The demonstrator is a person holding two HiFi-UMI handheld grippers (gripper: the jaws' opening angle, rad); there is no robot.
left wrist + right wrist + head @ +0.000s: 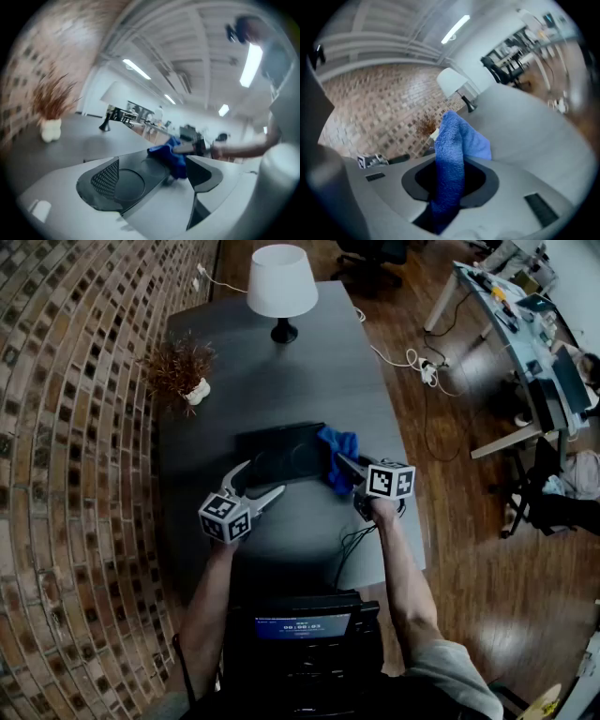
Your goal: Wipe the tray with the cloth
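Note:
A black tray (277,454) lies on the dark grey table (281,371). A blue cloth (339,456) hangs over the tray's right end, and my right gripper (343,466) is shut on it. In the right gripper view the cloth (451,154) runs up out of the closed jaws and folds over to the right. My left gripper (263,478) stands open at the tray's front left edge, with nothing between its fingers. The left gripper view looks through the open left gripper (154,176) at the cloth (168,157) and the right gripper (197,147) beyond.
A white lamp (281,285) stands at the table's far end and a dried plant in a white pot (181,369) at its left side by the brick wall. A black device (300,629) and cables (352,545) lie at the near edge. Desks and chairs stand to the right.

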